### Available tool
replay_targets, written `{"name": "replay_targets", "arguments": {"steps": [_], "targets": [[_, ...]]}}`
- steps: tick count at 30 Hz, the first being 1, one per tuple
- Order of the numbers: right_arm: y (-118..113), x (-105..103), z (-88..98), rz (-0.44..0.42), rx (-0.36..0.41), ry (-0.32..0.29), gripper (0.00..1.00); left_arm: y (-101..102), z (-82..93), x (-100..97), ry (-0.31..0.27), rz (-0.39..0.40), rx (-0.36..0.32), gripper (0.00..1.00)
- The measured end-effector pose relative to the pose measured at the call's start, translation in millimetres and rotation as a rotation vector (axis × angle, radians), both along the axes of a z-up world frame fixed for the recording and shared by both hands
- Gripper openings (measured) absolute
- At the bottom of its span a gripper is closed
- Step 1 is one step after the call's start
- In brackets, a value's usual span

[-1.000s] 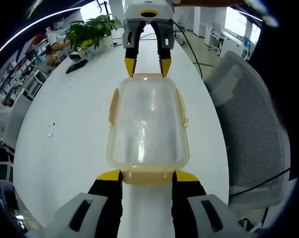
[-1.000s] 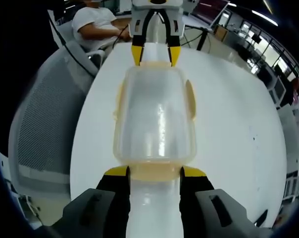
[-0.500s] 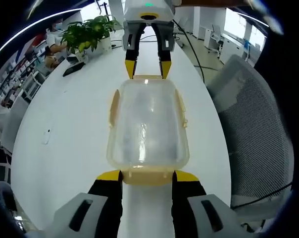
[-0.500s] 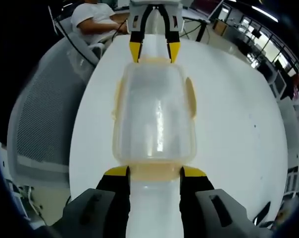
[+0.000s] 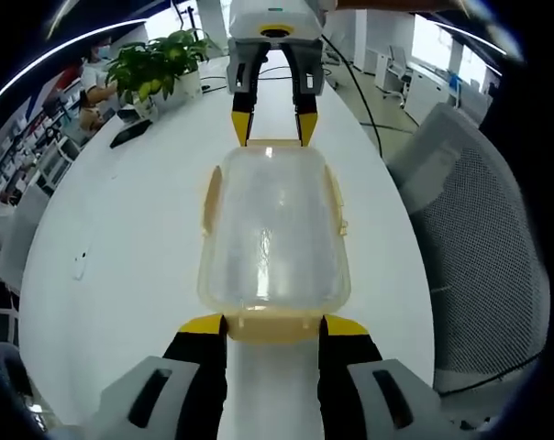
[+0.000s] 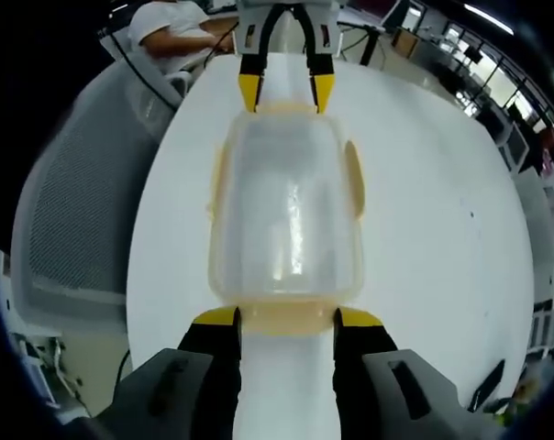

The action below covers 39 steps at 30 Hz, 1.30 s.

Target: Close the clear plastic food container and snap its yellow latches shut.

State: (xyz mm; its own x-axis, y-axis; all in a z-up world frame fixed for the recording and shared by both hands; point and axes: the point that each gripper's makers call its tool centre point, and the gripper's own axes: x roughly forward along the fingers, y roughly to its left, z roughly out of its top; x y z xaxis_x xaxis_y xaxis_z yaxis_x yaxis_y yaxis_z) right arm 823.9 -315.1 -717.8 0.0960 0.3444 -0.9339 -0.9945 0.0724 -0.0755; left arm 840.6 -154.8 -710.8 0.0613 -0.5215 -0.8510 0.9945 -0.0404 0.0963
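The clear plastic food container [image 5: 272,229] lies lengthwise over the white table [image 5: 121,220], lid on, with pale yellow side latches [image 5: 209,197] standing out from its long sides. My left gripper [image 5: 275,325] is shut on the yellow end latch [image 5: 275,323] at the near end. At the far end my right gripper [image 5: 273,124] grips the opposite end latch. The right gripper view mirrors this: the container [image 6: 286,211], my right gripper [image 6: 288,319] on its near end latch [image 6: 288,316], and the left gripper [image 6: 277,92] at the far end.
A potted plant [image 5: 158,60] and a dark phone [image 5: 130,131] sit on the far left of the table. A grey mesh chair [image 5: 470,211] stands at the table's edge, also the chair [image 6: 84,192]. A person in a white shirt [image 6: 171,37] sits beyond.
The table, plant and chair have shifted behind the container while it keeps its place between both grippers, so both views have moved. Both holds are unchanged.
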Motion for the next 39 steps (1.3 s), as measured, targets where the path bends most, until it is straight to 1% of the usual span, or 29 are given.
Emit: {"name": "replay_targets", "arguments": {"steps": [8,15,23,27,30,39], "targets": [[-8.5,0.1,-4.9,-0.004,-0.018,0.003,0.35,-8.1,-4.4,0.5,0.005,-0.003,-0.005,0.32],[-9.0,-0.7,-10.7,-0.011,-0.024,0.013,0.36,-8.4,-10.0,0.9,0.005,-0.009,0.006,0.32],[-9.2,-0.5,-11.1,-0.01,-0.024,0.038,0.36,-8.6,-12.9,1.5,0.011,-0.006,0.008,0.32],[-12.5,0.4,-9.0,-0.011,-0.031,0.034,0.36,-11.7,-11.9,2.0,0.014,-0.004,-0.001,0.32],[-13.8,0.1,-10.8,-0.007,-0.041,0.031,0.36,-13.5,-13.8,1.6,0.016,-0.007,0.003,0.32],[-8.0,0.0,-9.6,0.005,-0.049,0.026,0.36,-7.9,-15.1,2.2,0.017,-0.006,0.014,0.33]]}}
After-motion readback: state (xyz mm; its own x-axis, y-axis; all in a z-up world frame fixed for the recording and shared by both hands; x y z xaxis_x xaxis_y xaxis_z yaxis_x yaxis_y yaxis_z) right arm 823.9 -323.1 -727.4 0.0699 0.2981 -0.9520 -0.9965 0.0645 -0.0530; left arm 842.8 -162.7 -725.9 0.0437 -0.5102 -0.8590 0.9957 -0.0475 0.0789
